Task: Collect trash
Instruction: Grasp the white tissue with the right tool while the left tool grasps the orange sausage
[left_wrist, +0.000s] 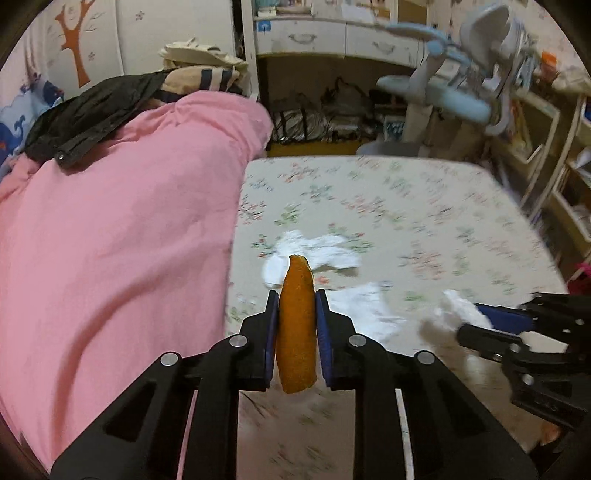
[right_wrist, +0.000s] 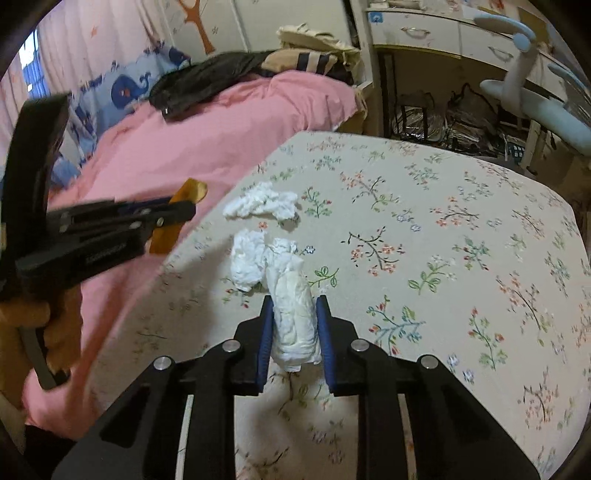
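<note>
Your left gripper (left_wrist: 295, 328) is clamped on the orange peel (left_wrist: 296, 332), your right gripper (right_wrist: 293, 328) on a tissue wad (right_wrist: 293, 325), both above the floral mattress (right_wrist: 443, 229). Beyond, two crumpled tissues (right_wrist: 262, 201) lie loose; a light squeeze could drop either load.

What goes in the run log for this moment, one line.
left gripper: shut on orange peel | right gripper: shut on tissue wad | two tissues left

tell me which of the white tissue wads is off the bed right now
The rolled tissue pinched between the right gripper's fingers. The other two crumpled tissues, one near and one farther, lie loose on the flowered sheet.
</note>
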